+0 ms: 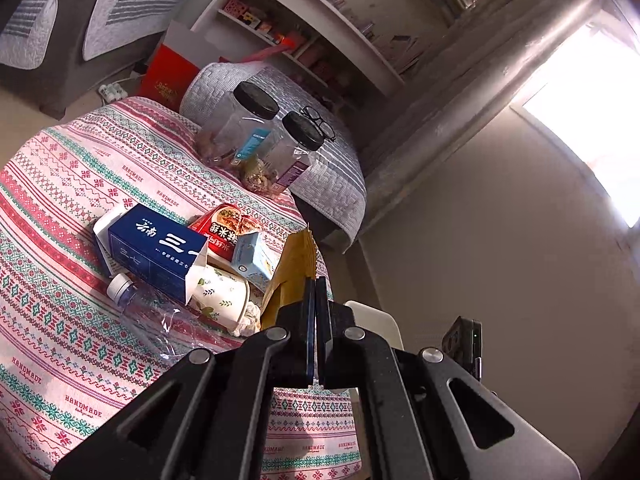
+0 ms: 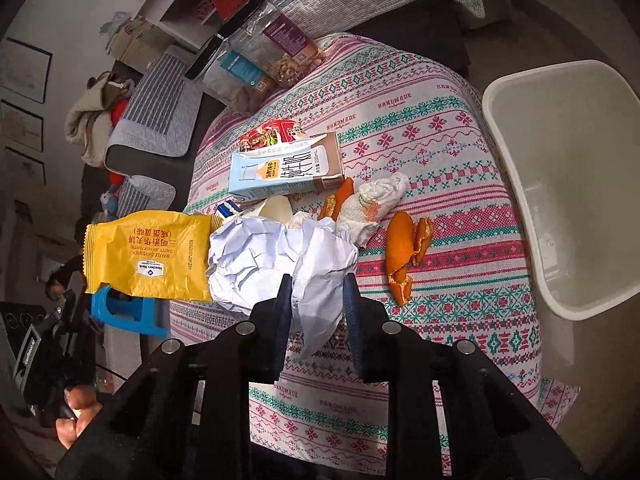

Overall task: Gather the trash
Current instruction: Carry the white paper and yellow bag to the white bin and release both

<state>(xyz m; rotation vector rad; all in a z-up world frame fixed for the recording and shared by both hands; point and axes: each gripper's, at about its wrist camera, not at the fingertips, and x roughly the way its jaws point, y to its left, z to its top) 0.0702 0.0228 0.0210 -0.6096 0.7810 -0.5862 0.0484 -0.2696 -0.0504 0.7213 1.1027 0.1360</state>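
My left gripper [image 1: 315,282] is shut on a yellow snack wrapper [image 1: 293,270], held above the table edge; the wrapper also shows in the right wrist view [image 2: 152,256]. My right gripper [image 2: 317,282] is shut on a crumpled white paper ball [image 2: 280,260] over the patterned tablecloth [image 2: 440,160]. Trash on the table: a blue box [image 1: 156,246], a paper cup [image 1: 218,296], a clear plastic bottle [image 1: 136,300], a milk carton [image 2: 286,170], orange peels [image 2: 404,254], a crumpled tissue [image 2: 372,204] and a red wrapper [image 2: 272,134].
A white bin [image 2: 568,184] stands beside the table at the right. Two clear jars with black lids [image 1: 248,120] and eyeglasses [image 1: 318,120] lie at the far side. A sofa [image 1: 80,20] and shelves [image 1: 304,28] stand beyond.
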